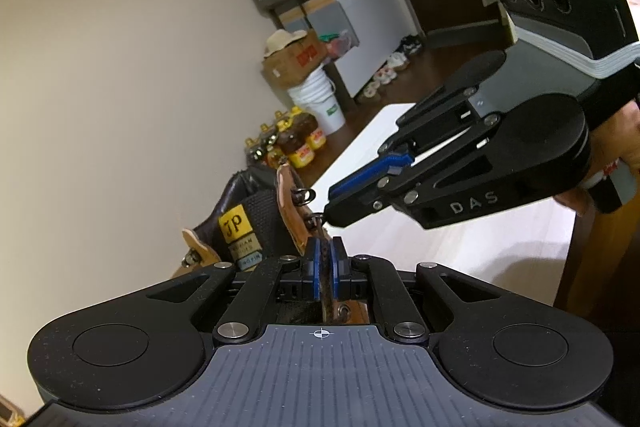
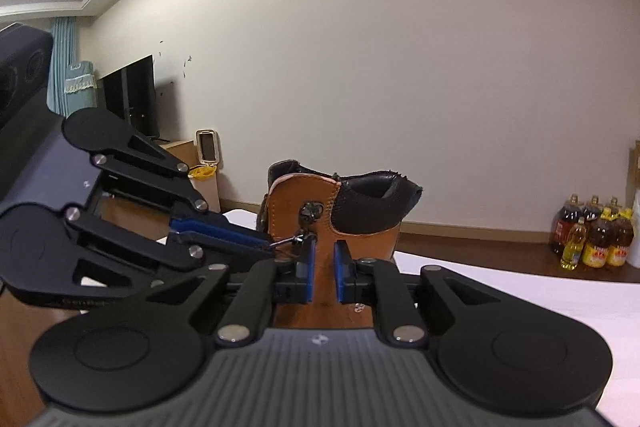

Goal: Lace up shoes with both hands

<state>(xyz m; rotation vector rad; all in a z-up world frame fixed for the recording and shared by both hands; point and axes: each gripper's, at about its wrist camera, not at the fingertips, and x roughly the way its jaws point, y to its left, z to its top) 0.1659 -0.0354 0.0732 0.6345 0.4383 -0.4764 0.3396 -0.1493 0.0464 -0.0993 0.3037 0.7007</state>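
Boot (image 2: 320, 211): tan leather, dark padded collar, upright near the far edge of the white table (image 2: 520, 287).
Left gripper (image 1: 325, 263): pads clamped on the boot's eyelet flap.
Right gripper (image 2: 324, 267): jaws apart, nothing pressed between them; tips beside a metal lace hook (image 2: 310, 238).
Lace: too thin to make out.

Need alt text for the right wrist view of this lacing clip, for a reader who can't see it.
A tan and black boot stands on a white table, seen between the parted blue pads of the right gripper. From the left, the left gripper pinches a thin dark lace at a metal lace hook. Oil bottles line the far wall.
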